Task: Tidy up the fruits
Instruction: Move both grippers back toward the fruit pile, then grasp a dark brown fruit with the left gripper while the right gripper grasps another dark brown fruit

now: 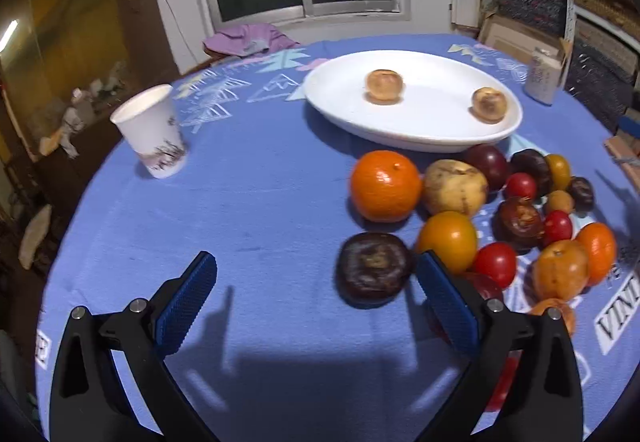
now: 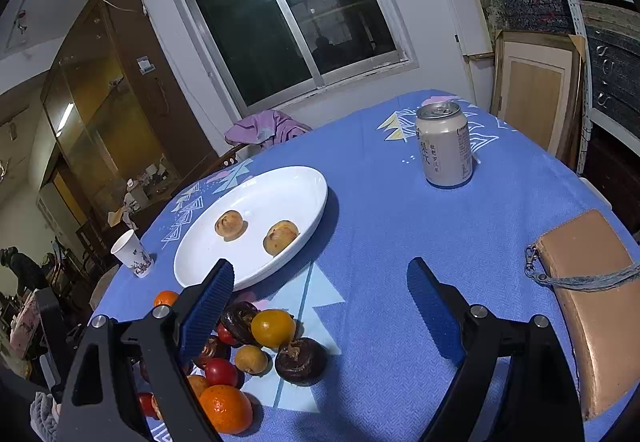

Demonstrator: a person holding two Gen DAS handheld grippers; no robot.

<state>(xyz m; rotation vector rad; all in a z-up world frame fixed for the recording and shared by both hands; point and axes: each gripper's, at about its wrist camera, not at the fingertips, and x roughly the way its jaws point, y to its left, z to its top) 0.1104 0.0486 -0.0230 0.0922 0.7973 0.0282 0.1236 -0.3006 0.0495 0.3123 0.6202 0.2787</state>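
Note:
A white oval plate (image 1: 424,130) (image 2: 200,254) on the blue tablecloth holds two small tan fruits (image 1: 383,84) (image 2: 229,223). In front of it lies a heap of several fruits: a big orange (image 1: 385,186), a yellow pear-like fruit (image 1: 454,187), red tomatoes (image 1: 496,263), dark brown ones (image 1: 372,269) (image 2: 301,361). My left gripper (image 1: 318,292) is open over bare cloth, its right finger beside the dark fruit, nothing between the pads. In the right wrist view my right gripper (image 2: 320,306) is open and empty, the heap at its left finger.
A paper cup (image 1: 154,132) (image 2: 133,253) stands left of the plate. A drink can (image 2: 444,144) (image 1: 542,76) stands at the far right. A tan wallet with a strap (image 2: 592,294) lies at the table's right edge. A purple cloth (image 1: 248,40) hangs on a chair behind.

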